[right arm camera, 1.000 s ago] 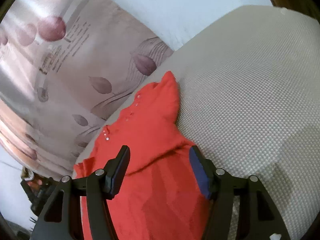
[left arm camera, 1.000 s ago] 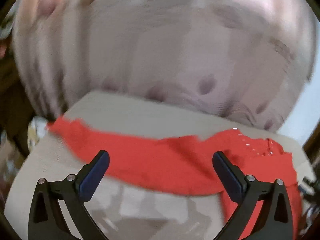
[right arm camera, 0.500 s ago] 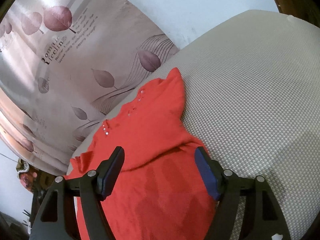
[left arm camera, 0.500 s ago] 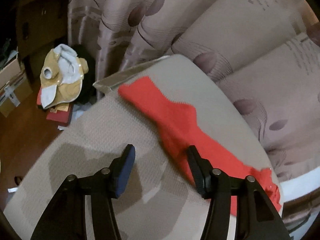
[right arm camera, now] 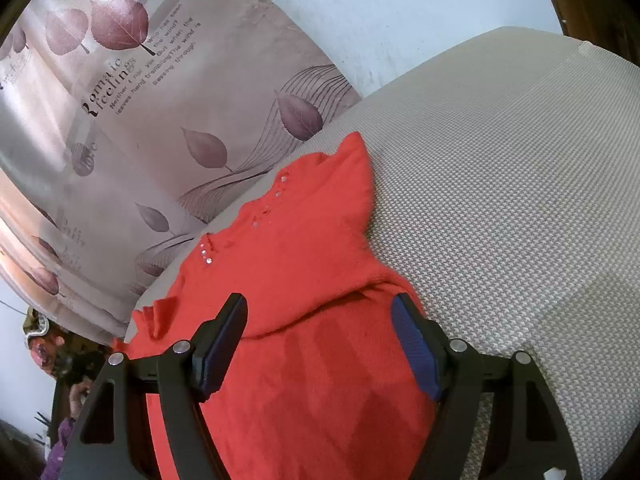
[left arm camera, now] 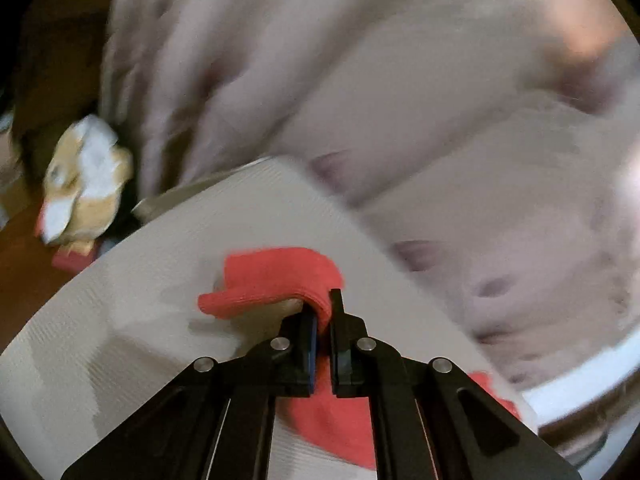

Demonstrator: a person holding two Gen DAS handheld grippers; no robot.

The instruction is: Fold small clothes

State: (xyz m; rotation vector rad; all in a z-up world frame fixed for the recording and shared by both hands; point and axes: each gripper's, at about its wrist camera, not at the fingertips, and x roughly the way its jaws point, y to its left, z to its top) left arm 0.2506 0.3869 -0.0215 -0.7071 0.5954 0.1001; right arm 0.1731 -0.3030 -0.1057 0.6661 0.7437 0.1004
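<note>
Red sweater (right arm camera: pixel 304 320) lies low in frame; left gripper (left arm camera: pixel 323 312) pinches its sleeve (left arm camera: pixel 276 280), right gripper (right arm camera: pixel 320 344) spread above it.

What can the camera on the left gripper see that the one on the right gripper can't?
Only the left wrist view shows the left gripper, jaws shut on a lifted sleeve, and a tan and white garment on the floor. Only the right wrist view shows the open right gripper, the sweater's beads and the curtain's lettering. Both show the red sweater, beige cushion and leaf-print curtain.
</note>
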